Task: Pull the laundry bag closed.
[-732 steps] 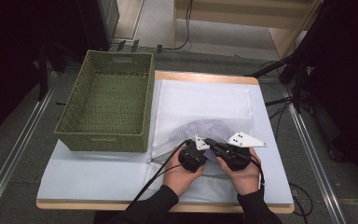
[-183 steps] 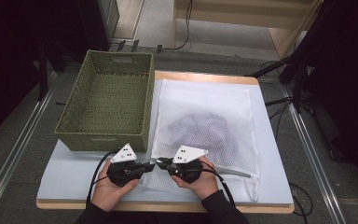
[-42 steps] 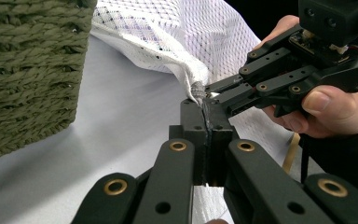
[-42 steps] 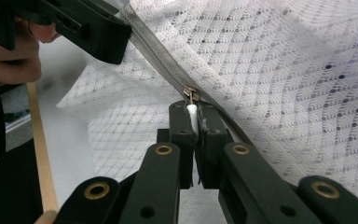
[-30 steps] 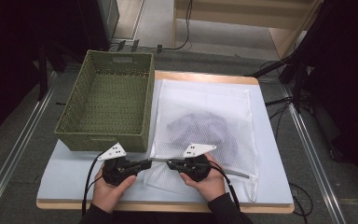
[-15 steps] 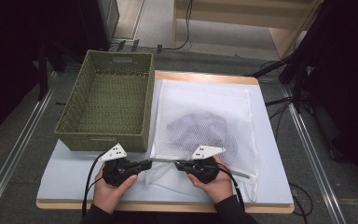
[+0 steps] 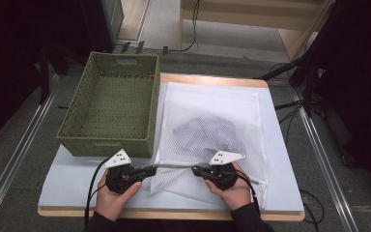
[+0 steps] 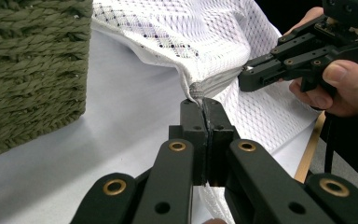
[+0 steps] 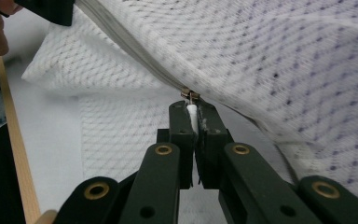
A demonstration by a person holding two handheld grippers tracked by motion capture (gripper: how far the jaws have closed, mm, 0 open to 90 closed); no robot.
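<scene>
A white mesh laundry bag (image 7: 211,104) lies on the table with a pale, purple-dotted garment (image 7: 207,136) inside it. Its zip (image 7: 175,166) is stretched taut along the near edge between my two grippers. My left gripper (image 7: 153,169) is shut on the fabric end of the zip (image 8: 196,88), its jaws pressed together (image 8: 201,102). To the right of it, my right gripper (image 7: 195,169) is shut on the white zip pull (image 9: 192,112), just below the metal slider (image 9: 189,94). In the left gripper view the right gripper (image 8: 248,77) shows at the upper right.
A green woven basket (image 7: 110,108) stands open at the back left, close beside the bag. The table (image 7: 67,186) has a light cover and a wooden front edge (image 9: 16,140) near my hands. Metal rails and cables run on the floor at both sides.
My right gripper has slid to the right along the zip with the pull in its jaws, so the stretch between the grippers is longer. The left gripper has stayed in place.
</scene>
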